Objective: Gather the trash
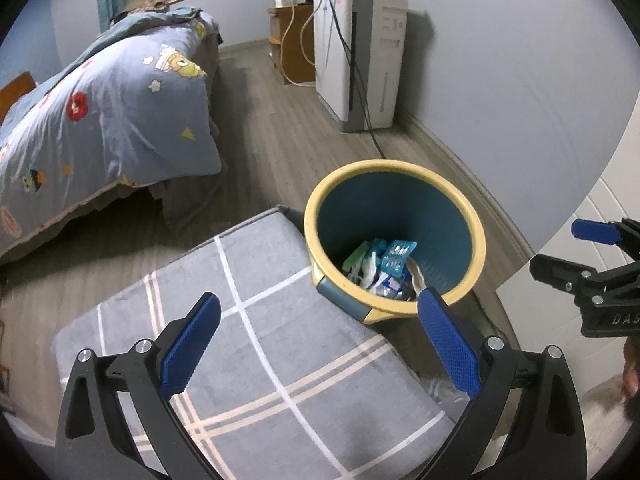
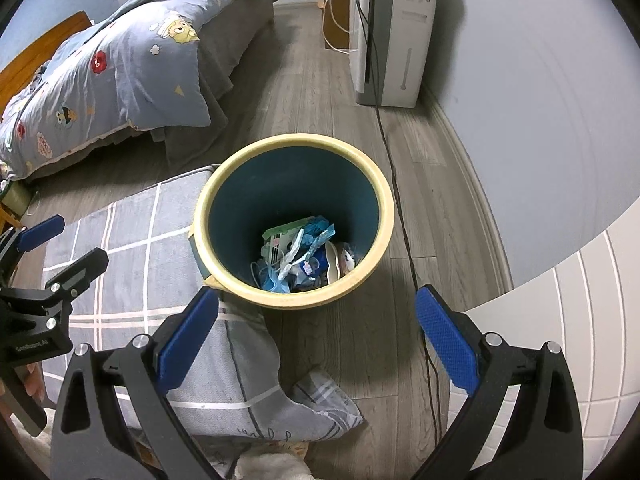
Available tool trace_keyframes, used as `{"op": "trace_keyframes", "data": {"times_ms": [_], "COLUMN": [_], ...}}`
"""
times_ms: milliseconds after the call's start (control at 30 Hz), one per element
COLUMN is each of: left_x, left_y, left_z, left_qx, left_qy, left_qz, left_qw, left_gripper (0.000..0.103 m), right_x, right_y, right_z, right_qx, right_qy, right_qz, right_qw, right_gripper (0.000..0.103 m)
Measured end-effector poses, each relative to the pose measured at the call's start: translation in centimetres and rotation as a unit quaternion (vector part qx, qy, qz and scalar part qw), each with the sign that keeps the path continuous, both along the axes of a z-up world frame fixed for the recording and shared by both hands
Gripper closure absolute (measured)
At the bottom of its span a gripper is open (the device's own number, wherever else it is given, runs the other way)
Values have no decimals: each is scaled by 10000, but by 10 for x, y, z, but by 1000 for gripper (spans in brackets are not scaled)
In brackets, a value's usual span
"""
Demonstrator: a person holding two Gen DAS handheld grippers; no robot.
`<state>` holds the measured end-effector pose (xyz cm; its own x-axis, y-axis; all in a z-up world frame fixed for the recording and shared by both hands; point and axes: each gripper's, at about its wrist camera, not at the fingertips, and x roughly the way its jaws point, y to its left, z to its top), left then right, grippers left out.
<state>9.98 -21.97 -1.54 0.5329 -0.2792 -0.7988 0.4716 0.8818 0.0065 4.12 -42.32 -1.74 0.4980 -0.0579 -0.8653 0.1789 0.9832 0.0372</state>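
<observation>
With both the left hand-held gripper (image 1: pixel 316 336) and the right hand-held gripper (image 2: pixel 316 328) spread wide and empty, the wrappers (image 2: pixel 300 252) already lie in the bin (image 2: pixel 384 200) on the floor beside the cushion (image 1: pixel 256 344), so next look around the floor for any stray scrap.

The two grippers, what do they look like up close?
Both match: the left gripper and right gripper have black angular frames with silver bolts, and jaws faced with blue textured pads. White lettering marks each body; no cables or sleeves show.
</observation>
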Motion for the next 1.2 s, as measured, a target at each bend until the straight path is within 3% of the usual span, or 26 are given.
{"op": "trace_keyframes", "data": {"times_ms": [1200], "left_x": [-1], "left_y": [0], "left_z": [0], "left_qx": [5], "left_qy": [-33], "left_qz": [35], "left_qw": [10000], "left_gripper": [5], "right_x": [1], "right_y": [-6], "right_z": [-1], "right_qx": [46], "right_qy": [33], "right_qz": [-36], "right_qw": [10000], "right_gripper": [6]}}
